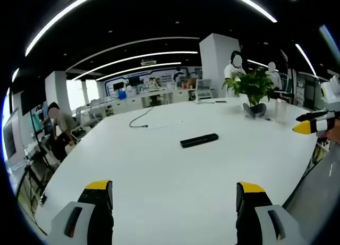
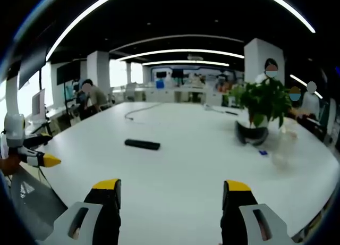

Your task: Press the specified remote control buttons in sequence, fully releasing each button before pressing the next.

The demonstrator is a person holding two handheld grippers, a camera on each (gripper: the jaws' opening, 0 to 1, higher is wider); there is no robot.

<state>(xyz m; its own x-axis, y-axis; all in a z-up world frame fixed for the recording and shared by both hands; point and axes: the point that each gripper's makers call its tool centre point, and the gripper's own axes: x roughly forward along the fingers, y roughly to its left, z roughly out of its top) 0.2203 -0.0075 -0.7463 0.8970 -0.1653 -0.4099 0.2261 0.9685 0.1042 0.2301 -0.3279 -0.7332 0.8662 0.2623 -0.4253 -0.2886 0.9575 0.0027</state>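
Both pairs of yellow-tipped jaws spread wide and holding nothing: left gripper (image 1: 175, 194) and right gripper (image 2: 171, 192) poised above the near edge of the broad white oval surface (image 1: 159, 170). Slim black remote control (image 1: 199, 140) flat near mid-surface, well apart from both, untouched. Approach stage, apparently; next, closing in to bring one jaw tip down on the first button.

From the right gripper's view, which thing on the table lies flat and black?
The remote control, a slim black bar; the potted plant stands upright.
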